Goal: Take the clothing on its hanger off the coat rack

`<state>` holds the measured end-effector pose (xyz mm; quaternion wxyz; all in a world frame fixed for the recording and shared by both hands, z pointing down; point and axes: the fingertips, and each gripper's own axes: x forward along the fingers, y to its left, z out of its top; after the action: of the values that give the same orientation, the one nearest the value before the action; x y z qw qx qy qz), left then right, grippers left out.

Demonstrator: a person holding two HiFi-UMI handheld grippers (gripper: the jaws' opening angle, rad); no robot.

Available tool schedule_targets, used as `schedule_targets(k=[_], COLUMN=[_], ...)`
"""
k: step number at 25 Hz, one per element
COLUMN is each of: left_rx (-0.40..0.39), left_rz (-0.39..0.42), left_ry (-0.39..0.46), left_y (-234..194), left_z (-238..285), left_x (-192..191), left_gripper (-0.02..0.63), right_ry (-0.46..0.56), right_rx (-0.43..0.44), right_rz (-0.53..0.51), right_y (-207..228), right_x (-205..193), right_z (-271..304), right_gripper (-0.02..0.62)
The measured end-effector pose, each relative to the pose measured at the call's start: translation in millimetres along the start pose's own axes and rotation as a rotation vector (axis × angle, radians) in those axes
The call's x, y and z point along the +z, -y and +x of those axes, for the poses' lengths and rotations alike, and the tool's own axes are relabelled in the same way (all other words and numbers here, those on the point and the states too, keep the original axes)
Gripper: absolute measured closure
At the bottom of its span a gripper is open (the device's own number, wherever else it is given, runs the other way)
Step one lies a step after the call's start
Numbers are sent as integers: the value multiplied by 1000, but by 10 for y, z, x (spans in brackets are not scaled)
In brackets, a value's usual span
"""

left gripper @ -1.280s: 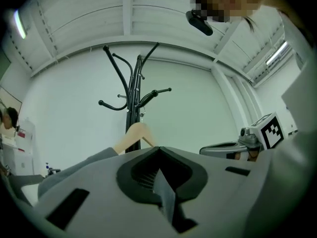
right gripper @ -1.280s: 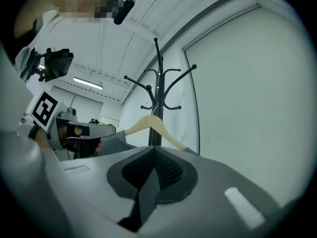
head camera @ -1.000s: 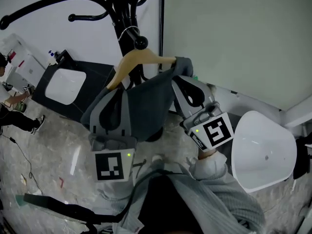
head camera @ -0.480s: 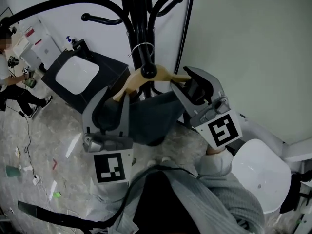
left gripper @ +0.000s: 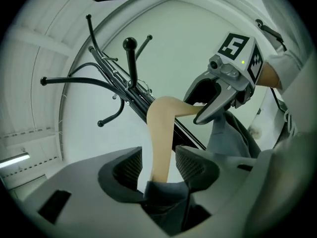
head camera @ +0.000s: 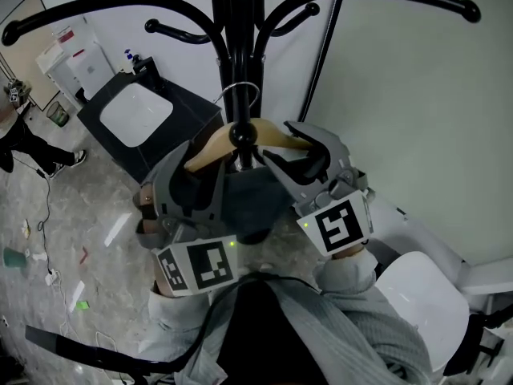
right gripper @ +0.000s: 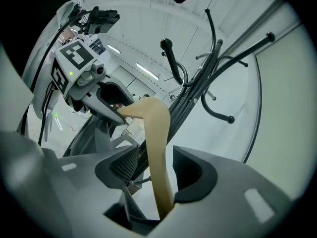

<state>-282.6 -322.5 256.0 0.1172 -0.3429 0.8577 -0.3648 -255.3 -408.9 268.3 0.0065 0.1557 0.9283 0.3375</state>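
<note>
Hanger [head camera: 210, 143] with grey clothing [head camera: 252, 195] hooked on coat rack [head camera: 236, 54], frame centre. My left gripper [head camera: 195, 175] and right gripper [head camera: 296, 155] opening, hanger arms between jaws, ungripped. I judge lift-off not yet done.

hanger [head camera: 204, 145] on coat rack [head camera: 236, 54] | clothing [head camera: 250, 197] under hanger | chair [head camera: 421, 291] right of clothing

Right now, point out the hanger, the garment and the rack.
hanger [head camera: 205, 147]: head view, its left wooden arm.
garment [head camera: 248, 199]: head view, grey cloth below the hanger.
rack [head camera: 237, 38]: head view, its black centre pole.
</note>
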Motion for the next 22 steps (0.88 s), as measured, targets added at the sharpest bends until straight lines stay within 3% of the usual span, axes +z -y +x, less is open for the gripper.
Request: schedule_targets(k=[2, 5, 16, 22], left_rx=[7, 26, 25, 52], left_rz=[8, 56, 41, 50], left_ry=[-2, -22, -73, -22], left_y=[5, 23, 42, -93], left_z=[14, 19, 15, -86], left_x=[10, 10, 14, 208], left_gripper=[405, 473, 489, 490], right_ry=[5, 4, 1, 23], right_rx=[-15, -52, -93, -138], right_rz=[-19, -68, -96, -119], right_y=[6, 19, 25, 127], right_x=[0, -16, -13, 204], right_z=[6, 2, -20, -124], right_gripper=[389, 485, 489, 488])
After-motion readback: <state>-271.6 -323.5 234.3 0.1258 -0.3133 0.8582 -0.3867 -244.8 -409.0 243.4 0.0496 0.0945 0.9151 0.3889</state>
